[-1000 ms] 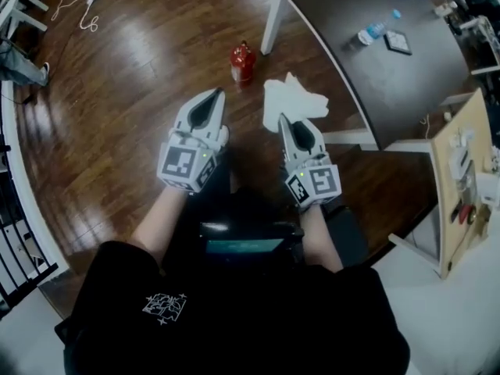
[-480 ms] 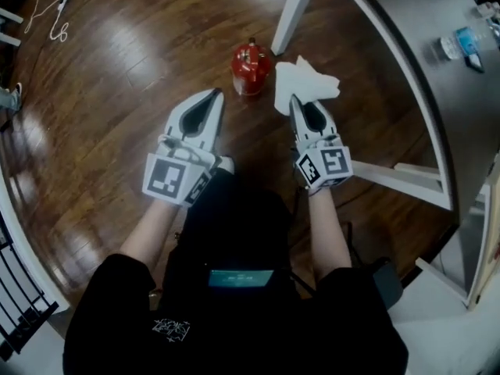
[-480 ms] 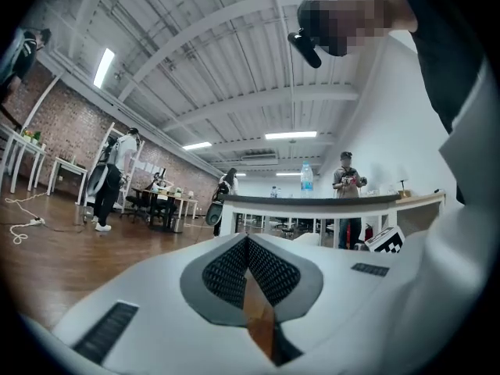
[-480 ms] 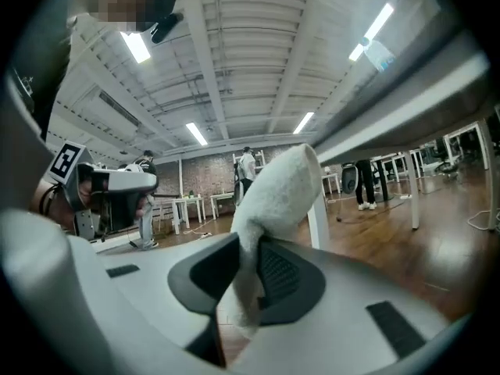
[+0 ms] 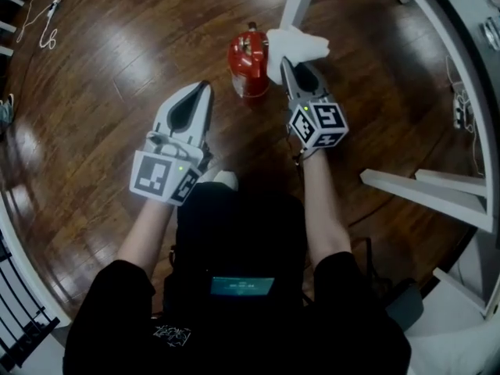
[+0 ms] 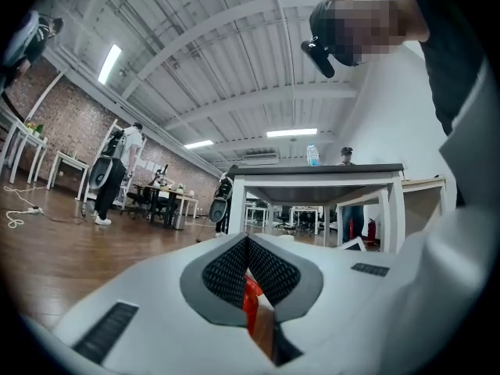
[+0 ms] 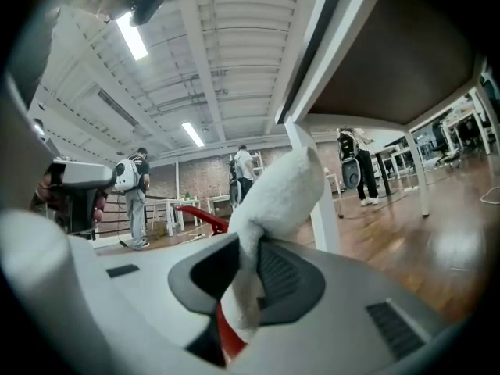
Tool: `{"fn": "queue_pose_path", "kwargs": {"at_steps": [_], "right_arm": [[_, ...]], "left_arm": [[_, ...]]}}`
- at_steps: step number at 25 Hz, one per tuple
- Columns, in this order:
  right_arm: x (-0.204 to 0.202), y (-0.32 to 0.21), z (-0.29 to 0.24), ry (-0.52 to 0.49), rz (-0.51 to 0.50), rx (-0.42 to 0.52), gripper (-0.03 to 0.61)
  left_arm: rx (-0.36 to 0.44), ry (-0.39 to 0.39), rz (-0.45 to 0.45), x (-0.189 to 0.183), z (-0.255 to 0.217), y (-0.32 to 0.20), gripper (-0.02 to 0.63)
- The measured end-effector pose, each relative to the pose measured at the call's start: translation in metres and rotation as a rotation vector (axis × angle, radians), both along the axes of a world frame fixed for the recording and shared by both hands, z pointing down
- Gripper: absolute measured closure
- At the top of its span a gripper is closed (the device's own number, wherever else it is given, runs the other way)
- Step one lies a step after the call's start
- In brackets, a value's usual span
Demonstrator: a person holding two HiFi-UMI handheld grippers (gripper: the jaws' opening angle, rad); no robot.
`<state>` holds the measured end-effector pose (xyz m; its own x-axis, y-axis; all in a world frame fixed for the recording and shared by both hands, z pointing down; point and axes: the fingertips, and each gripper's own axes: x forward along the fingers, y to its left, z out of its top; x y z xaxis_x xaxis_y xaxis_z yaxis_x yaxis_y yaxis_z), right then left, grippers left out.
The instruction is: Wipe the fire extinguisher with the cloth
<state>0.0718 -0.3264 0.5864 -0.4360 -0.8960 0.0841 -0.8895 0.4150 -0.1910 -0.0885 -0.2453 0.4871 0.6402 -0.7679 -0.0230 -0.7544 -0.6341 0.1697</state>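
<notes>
A small red fire extinguisher (image 5: 248, 62) stands upright on the wooden floor by a white table leg (image 5: 300, 0). My right gripper (image 5: 284, 62) is shut on a white cloth (image 5: 292, 47), which hangs right beside the extinguisher's right side, seemingly touching it. In the right gripper view the cloth (image 7: 277, 201) bulges out of the jaws and the extinguisher's red handle (image 7: 201, 214) shows behind it. My left gripper (image 5: 205, 87) is shut and empty, a short way left and nearer than the extinguisher. In the left gripper view a red sliver of the extinguisher (image 6: 251, 307) shows past the closed pads.
A white-framed table (image 5: 442, 57) curves along the right, with its crossbars (image 5: 426, 192) low at the right. A white cable (image 5: 43, 23) lies on the floor at the far left. People and desks stand far off in the gripper views.
The view has closed in on the extinguisher. My right gripper has carried the cloth forward and left, up against the extinguisher's side. The left gripper has stayed shut and moved forward slightly.
</notes>
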Motion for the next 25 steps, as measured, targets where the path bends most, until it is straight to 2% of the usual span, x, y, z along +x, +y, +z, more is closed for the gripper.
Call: {"fn": "queue_pose_path", "kwargs": {"at_steps": [5, 14, 18, 22, 25], "right_arm": [[-0.006, -0.016, 0.010, 0.031, -0.013, -0.015, 0.497], [0.017, -0.027, 0.076, 0.074, 0.032, -0.097, 0.503], [0.019, -0.025, 0.135, 0.086, 0.056, -0.200, 0.503], [0.018, -0.018, 0.210, 0.096, 0.088, -0.355, 0.503], [0.015, -0.011, 0.257, 0.125, 0.090, -0.467, 0.503]], "left_arm": [[0.006, 0.008, -0.005, 0.000, -0.001, 0.003, 0.614], [0.024, 0.024, -0.044, -0.013, 0.007, 0.003, 0.614], [0.008, 0.019, -0.066, -0.021, 0.021, 0.006, 0.614], [0.013, -0.015, -0.075, -0.026, 0.025, 0.006, 0.614], [0.012, -0.001, -0.080, -0.033, 0.024, 0.005, 0.614]]}}
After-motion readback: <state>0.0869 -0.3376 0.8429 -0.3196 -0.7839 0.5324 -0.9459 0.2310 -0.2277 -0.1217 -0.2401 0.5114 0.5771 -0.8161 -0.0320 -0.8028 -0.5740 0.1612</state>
